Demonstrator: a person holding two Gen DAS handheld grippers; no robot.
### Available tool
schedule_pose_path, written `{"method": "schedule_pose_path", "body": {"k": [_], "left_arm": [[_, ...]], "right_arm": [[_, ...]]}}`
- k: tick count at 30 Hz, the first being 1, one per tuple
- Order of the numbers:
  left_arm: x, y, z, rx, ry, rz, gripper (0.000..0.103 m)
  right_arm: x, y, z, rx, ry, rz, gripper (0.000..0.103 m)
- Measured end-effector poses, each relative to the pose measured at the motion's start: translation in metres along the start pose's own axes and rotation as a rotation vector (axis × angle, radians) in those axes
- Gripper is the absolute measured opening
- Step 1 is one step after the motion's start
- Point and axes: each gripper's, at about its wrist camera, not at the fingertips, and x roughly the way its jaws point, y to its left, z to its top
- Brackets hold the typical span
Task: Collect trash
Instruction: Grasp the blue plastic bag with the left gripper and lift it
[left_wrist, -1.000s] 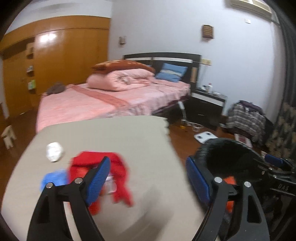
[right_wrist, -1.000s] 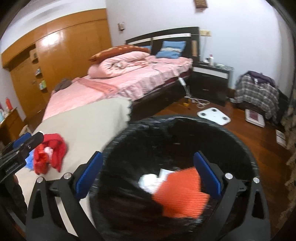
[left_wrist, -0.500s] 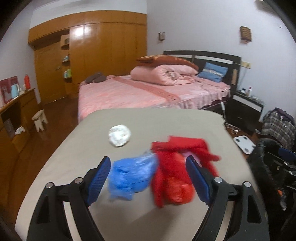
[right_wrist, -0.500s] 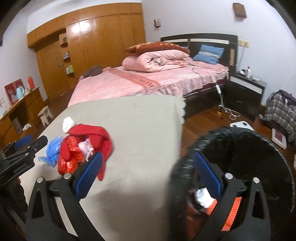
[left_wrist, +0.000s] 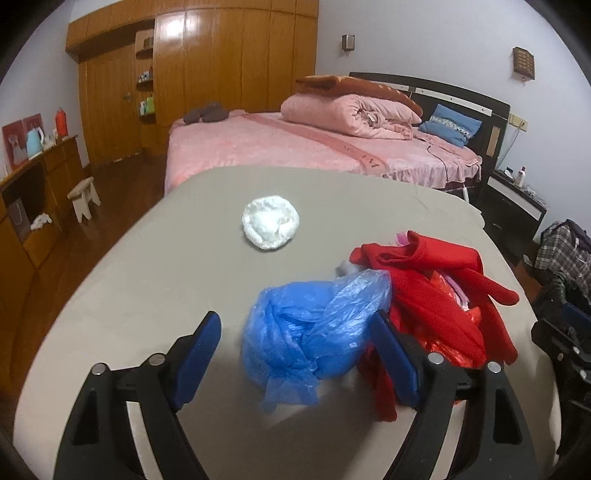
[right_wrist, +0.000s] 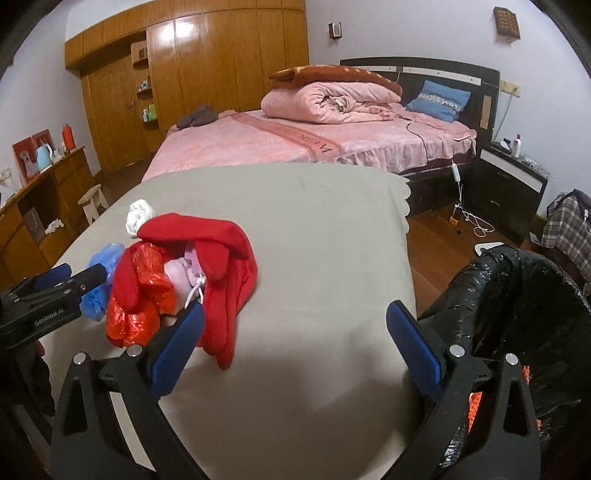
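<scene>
A crumpled blue plastic bag (left_wrist: 314, 328) lies on the grey table (left_wrist: 166, 266), between the open fingers of my left gripper (left_wrist: 299, 354). A red garment (left_wrist: 436, 291) with a red plastic bag (right_wrist: 140, 295) and a pink item (right_wrist: 181, 275) lies just right of it. A white crumpled wad (left_wrist: 270, 222) lies farther back. My right gripper (right_wrist: 295, 350) is open and empty over bare table, right of the red pile (right_wrist: 218, 266). The black-lined trash bin (right_wrist: 524, 317) stands at the table's right edge, with orange trash (right_wrist: 476, 402) inside. The blue bag (right_wrist: 105, 266) and left gripper (right_wrist: 55, 291) show at left.
A pink bed (left_wrist: 314, 144) with a rolled quilt stands behind the table. A wooden wardrobe (left_wrist: 207, 66) lines the far wall. A sideboard (left_wrist: 33, 184) and small stool (left_wrist: 85, 195) are at left, a black nightstand (right_wrist: 509, 188) and cables at right.
Both grippers have swung left, away from the trash bin and back over the table. My left gripper has come closer to the blue bag, which now sits between its fingers.
</scene>
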Motion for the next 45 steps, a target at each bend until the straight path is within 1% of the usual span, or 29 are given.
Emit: {"method": "schedule_pose_path", "body": {"k": [6,9,11,14,17,19,22,28,30,39,43,45], "left_arm": [[0.016,-0.007,0.0,-0.002,0.043,-0.016,0.082],[0.027,-0.011,0.001,-0.002,0.09,-0.03,0.08],[0.031,-0.011,0.0,-0.004,0.104,-0.054,0.073],[0.03,-0.011,0.0,-0.005,0.098,-0.08,0.063],[0.027,-0.012,0.0,-0.005,0.089,-0.1,0.056],[0.024,-0.012,0.0,-0.006,0.076,-0.104,0.055],[0.014,-0.008,0.0,-0.02,0.037,-0.096,0.054],[-0.006,0.004,0.004,-0.035,-0.029,-0.029,0.054],[-0.01,0.008,0.006,-0.043,-0.04,-0.012,0.054],[-0.006,0.009,0.014,-0.035,-0.058,0.022,0.054],[-0.003,0.009,0.017,-0.038,-0.06,0.029,0.055],[-0.002,0.009,0.017,-0.041,-0.061,0.029,0.055]], "right_arm": [[0.008,0.0,-0.003,0.002,0.019,-0.004,0.096],[0.009,0.0,-0.004,0.0,0.024,-0.002,0.096],[0.01,0.0,-0.002,-0.002,0.025,-0.001,0.096],[0.011,0.0,-0.002,-0.002,0.026,-0.002,0.096],[0.011,0.0,-0.002,-0.002,0.027,0.001,0.096],[0.012,0.0,-0.001,-0.004,0.026,0.001,0.096],[0.012,0.0,0.002,-0.003,0.018,0.004,0.096],[0.016,0.004,0.008,-0.001,0.004,0.014,0.096],[0.017,0.007,0.012,-0.002,-0.005,0.02,0.096],[0.029,0.017,0.036,-0.008,-0.039,0.056,0.095],[0.037,0.025,0.044,-0.028,-0.037,0.079,0.095],[0.041,0.029,0.047,-0.037,-0.028,0.095,0.093]]}}
